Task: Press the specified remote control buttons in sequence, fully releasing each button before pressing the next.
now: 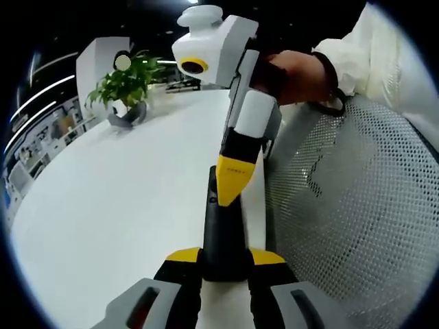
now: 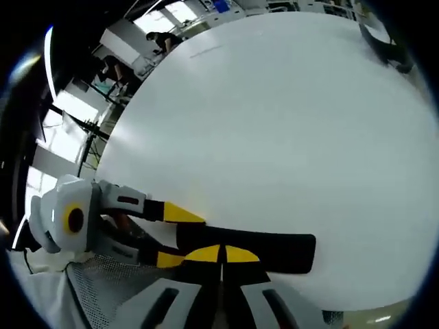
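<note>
My left tongs [image 1: 226,264] are clamped on the near end of the remote control [image 1: 221,229], one yellow-tipped jaw on each side of its dark body. My right tongs [image 2: 221,255] are closed tip against tip with nothing between them, and in the left gripper view they come down from above with the yellow point [image 1: 233,181] resting on, or just above, the remote's top face; I cannot tell whether a button is actually pressed.

The remote runs straight out from the left tongs, its long axis in line with those jaws, and lies across the right tongs' line of sight, so the pressing tip meets it from above, partway along its length. It sits low over the white surface [image 1: 116,205], close to the edge nearest me.

I judge the next press to need only a lift and a short slide along that axis. Ahead the surface is open, with a potted plant [image 1: 127,89] well apart at the far side. A mesh chair back [image 1: 350,199] stands just beside the surface's edge.
</note>
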Action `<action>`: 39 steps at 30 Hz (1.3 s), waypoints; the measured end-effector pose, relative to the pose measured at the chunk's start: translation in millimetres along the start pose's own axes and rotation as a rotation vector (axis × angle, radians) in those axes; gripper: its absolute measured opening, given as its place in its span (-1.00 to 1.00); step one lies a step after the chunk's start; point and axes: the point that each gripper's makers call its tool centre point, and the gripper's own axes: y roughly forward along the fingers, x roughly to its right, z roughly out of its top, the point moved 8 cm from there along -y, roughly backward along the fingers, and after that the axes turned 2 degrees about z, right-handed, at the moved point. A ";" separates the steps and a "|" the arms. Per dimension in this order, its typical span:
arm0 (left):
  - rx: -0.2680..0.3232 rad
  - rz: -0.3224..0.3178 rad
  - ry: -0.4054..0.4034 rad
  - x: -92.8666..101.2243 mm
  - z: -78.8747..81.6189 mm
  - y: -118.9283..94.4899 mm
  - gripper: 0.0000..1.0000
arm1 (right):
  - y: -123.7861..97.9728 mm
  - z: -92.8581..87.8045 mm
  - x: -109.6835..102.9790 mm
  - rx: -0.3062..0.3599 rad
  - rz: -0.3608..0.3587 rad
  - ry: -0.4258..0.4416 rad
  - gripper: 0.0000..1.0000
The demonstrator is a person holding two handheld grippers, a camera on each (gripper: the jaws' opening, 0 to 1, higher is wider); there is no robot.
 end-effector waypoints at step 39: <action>0.001 0.006 -0.017 -0.7 -0.2 1.2 -0.50 | 10.4 1.8 -9.1 -0.017 -0.002 -0.111 -1.00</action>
